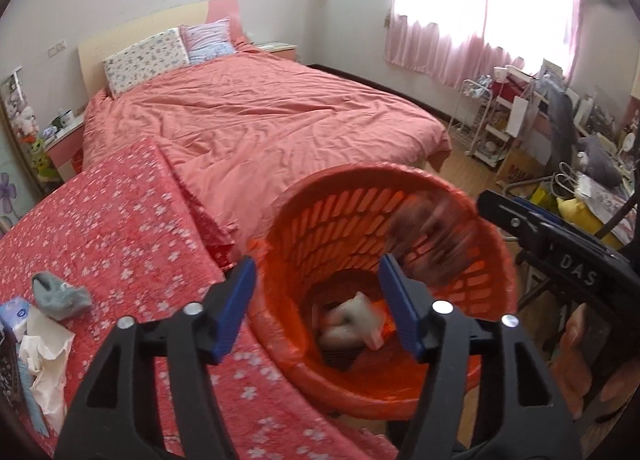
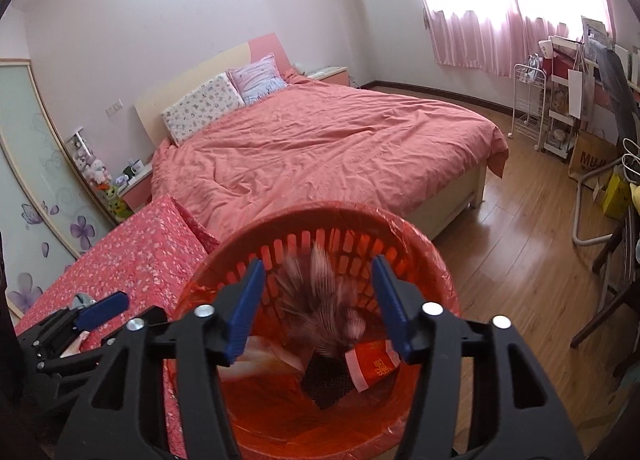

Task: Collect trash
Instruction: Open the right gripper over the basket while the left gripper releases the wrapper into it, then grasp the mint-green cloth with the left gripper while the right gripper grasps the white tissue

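Note:
An orange slatted basket (image 1: 360, 187) lined with a red bag stands against the flowered cover. My left gripper (image 1: 316, 276) hangs open over its mouth with nothing between the pads. A pale crumpled piece (image 1: 352, 324) lies at the bottom. My right gripper (image 2: 318, 272) is open above the same basket (image 2: 320, 215). A blurred pink striped scrap (image 2: 320, 292) is in the air below its jaws, touching neither pad. Under it lie a red packet (image 2: 372, 368) and a dark mesh piece (image 2: 326, 380).
On the flowered cover (image 1: 120, 227) to the left lie a grey sock (image 1: 60, 296), crumpled tissues (image 1: 44, 356) and a tissue pack (image 1: 14, 312). A bed (image 2: 320, 139) fills the middle. Shelves, bags and a chair (image 2: 600, 163) crowd the right wall beside the wood floor (image 2: 520, 260).

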`<state>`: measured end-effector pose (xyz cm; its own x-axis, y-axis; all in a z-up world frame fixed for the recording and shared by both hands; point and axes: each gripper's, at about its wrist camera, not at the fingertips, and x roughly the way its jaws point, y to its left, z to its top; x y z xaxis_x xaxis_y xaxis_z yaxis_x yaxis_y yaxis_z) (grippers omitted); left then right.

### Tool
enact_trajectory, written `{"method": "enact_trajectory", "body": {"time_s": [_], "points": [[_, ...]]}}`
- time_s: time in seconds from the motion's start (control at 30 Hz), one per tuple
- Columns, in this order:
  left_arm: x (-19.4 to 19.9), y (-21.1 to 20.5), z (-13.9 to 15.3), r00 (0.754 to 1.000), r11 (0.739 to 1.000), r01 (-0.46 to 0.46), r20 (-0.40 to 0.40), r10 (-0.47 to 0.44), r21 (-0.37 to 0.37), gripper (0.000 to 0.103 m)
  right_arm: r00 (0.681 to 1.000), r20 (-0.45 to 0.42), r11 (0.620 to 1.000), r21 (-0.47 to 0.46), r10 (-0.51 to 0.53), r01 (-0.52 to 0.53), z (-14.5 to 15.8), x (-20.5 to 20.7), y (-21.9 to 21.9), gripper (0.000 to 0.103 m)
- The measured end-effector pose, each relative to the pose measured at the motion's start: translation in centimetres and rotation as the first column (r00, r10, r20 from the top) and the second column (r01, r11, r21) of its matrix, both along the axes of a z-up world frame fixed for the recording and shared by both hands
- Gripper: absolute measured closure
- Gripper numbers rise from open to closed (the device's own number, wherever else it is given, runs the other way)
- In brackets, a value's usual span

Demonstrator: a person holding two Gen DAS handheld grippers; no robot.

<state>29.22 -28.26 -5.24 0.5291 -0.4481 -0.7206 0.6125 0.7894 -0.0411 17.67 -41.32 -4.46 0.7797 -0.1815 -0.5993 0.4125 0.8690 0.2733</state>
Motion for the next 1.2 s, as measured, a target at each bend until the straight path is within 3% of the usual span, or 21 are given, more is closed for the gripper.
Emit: {"method": "enact_trajectory", "body": {"time_s": [0.2,0.3,0.53,0.63,0.8,0.97,1.03,1.2], "points": [[-0.6,4.1,0.1,0.989,0.990,-0.133,0.071,0.129,0.050,0.006,1.000,-0.019,0.998,-0.055,0.011,-0.012,0.6,-0.5,1.7,0.038],[-1.1,7.1,0.4,0.981,0.982,-0.179,0.092,0.173,0.061,0.005,0.999,-0.029,0.998,-0.064,0.028,-0.030,0.9,-0.4,2.9,0.036],[-1.7,16.4,1.2,0.957,0.959,-0.281,0.081,0.277,0.041,0.005,0.992,-0.082,0.993,-0.064,0.095,-0.101,0.7,0.4,7.9,0.033],[-1.9,21.3,1.4,0.940,0.941,-0.337,0.072,0.334,0.024,0.005,0.985,-0.099,0.986,-0.078,0.140,-0.148,0.6,0.9,11.1,0.027],[-1.7,30.3,1.5,0.882,0.884,-0.468,0.069,0.467,0.001,0.013,0.962,-0.119,0.961,-0.104,0.245,-0.258,0.1,1.9,16.4,0.027],[-1.0,38.6,0.5,0.806,0.806,-0.592,0.025,0.592,0.000,0.024,0.935,-0.136,0.935,-0.094,0.328,-0.342,-0.4,3.3,20.8,0.031],[-0.8,40.7,0.0,0.787,0.787,-0.617,-0.004,0.617,-0.009,0.030,0.923,-0.137,0.926,-0.073,0.359,-0.370,-0.6,4.0,22.3,0.035],[-0.4,43.5,-0.6,0.776,0.775,-0.631,-0.043,0.630,-0.036,0.034,0.893,-0.125,0.898,-0.024,0.433,-0.439,-0.5,6.4,26.1,0.038]]}}
